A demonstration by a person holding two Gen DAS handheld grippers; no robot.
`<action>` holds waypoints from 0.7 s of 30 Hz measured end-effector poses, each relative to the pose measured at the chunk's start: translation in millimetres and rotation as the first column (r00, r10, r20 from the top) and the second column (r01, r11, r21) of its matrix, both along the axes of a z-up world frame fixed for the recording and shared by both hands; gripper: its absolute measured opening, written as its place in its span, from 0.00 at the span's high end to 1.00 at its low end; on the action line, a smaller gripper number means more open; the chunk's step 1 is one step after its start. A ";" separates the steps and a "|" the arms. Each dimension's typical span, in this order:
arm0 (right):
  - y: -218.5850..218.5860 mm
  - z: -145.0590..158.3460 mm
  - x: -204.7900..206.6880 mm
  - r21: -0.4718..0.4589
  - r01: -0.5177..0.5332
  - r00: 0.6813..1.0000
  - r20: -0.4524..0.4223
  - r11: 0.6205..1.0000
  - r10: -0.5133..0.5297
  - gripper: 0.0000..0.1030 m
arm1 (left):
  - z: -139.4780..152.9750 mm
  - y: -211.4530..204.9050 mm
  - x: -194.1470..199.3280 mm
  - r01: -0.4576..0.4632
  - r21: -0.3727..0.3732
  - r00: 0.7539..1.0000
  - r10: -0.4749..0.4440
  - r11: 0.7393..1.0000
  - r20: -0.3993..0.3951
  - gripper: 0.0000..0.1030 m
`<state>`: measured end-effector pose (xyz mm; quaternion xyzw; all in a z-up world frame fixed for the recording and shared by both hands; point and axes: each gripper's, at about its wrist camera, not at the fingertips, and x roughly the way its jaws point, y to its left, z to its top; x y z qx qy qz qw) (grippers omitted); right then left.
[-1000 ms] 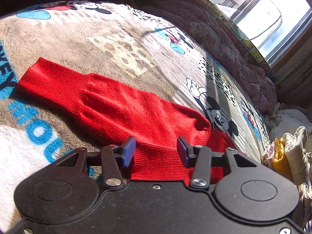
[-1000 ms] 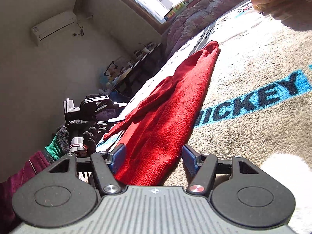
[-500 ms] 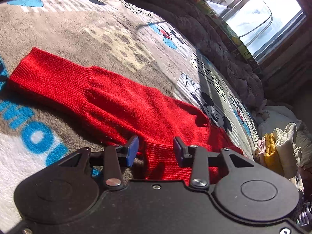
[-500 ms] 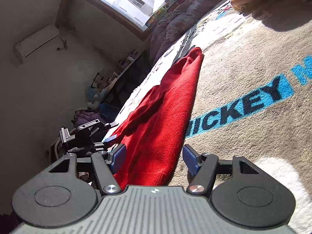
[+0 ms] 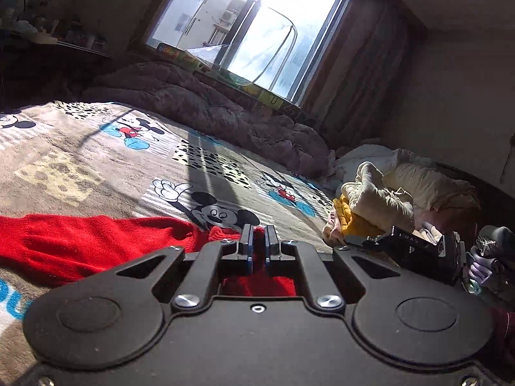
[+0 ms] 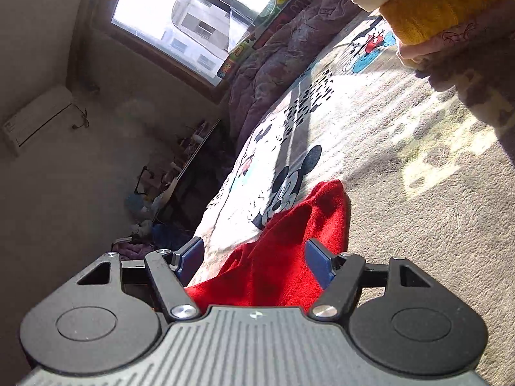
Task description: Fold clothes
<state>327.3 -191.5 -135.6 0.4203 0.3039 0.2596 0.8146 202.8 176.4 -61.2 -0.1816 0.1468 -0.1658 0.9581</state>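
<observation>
Blanket [image 5: 96, 160] bears sweater [image 5: 64, 244], seemingly pinched by left fingers [image 5: 246, 246]; right fingers [image 6: 317, 260] apart.

red sweater's [image 5: 80, 244] cuff beyond frame edge

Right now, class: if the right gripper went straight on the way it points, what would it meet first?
Most likely the red sweater: the cloth lies between the right gripper's open fingers and stretches ahead of them. Beyond it comes the Mickey blanket. Depth is hard to judge.

left gripper [image 5: 256, 247]: fingers pinched together, holding cloth | right gripper [image 6: 254, 254]: fingers just widened
</observation>
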 end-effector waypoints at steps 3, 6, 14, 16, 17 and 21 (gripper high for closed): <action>15.1 -16.4 44.8 0.014 -0.005 0.994 -0.106 1.000 0.007 0.32 | 2.8 -21.2 -8.3 0.073 0.070 0.997 -0.075 0.995 0.030 0.96; 19.2 -38.3 73.1 0.064 0.039 0.981 -0.194 0.997 -0.026 0.31 | 3.3 -39.7 -16.4 0.147 0.118 0.987 -0.154 0.982 0.050 0.96; 21.5 -63.0 94.6 0.221 0.094 0.961 -0.274 0.971 -0.031 0.30 | -13.5 -103.0 -35.7 0.362 0.321 0.918 -0.395 0.875 0.041 0.96; 24.0 -62.7 99.2 0.211 0.078 0.959 -0.283 0.974 -0.015 0.30 | -21.9 -114.7 -42.0 0.409 0.368 0.893 -0.449 0.835 0.023 0.96; 24.7 -62.2 101.8 0.205 0.070 0.959 -0.284 0.976 -0.009 0.30 | -25.4 -118.8 -44.6 0.429 0.383 0.882 -0.471 0.818 0.017 0.96; 27.8 -61.3 110.7 0.186 0.050 0.956 -0.292 0.981 0.006 0.30 | -42.5 -132.0 -54.4 0.486 0.442 0.850 -0.526 0.754 -0.039 0.96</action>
